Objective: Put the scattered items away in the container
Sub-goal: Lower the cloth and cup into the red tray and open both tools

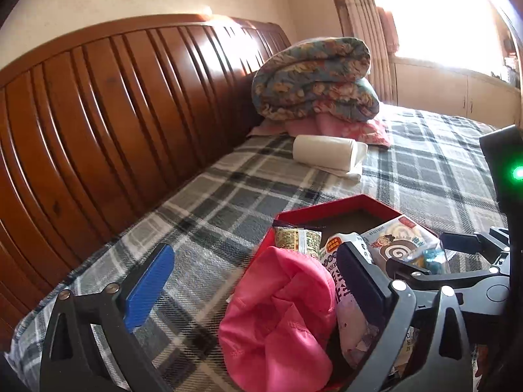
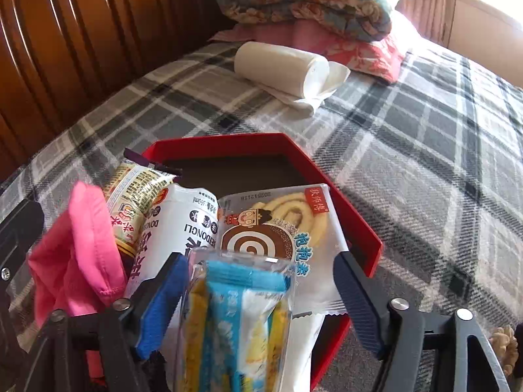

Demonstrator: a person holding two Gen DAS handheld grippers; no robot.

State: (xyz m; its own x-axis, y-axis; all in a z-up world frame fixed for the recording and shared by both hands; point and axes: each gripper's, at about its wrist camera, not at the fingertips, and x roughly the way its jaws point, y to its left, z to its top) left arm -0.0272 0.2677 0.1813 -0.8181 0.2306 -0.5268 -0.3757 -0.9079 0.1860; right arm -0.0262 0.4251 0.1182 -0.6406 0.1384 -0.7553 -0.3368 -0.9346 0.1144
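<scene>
Red box (image 2: 362, 228) under both tools | blue packet (image 2: 242, 313) between right tool (image 2: 261, 297) fingers, spread | left tool (image 1: 255, 290) spread

Your red hexagonal box (image 2: 362, 228) on the bed holds pink cloth (image 2: 78, 251), swirl-cake packet (image 2: 278, 225), white pouch (image 2: 186, 228), blue wafer pack (image 2: 242, 320).

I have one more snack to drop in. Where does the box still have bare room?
The far corner of the red box is bare brown floor, bordered by the far walls and the swirl-cake packet. The near side is crowded: pink cloth, white pouch, blue-yellow packet.
</scene>
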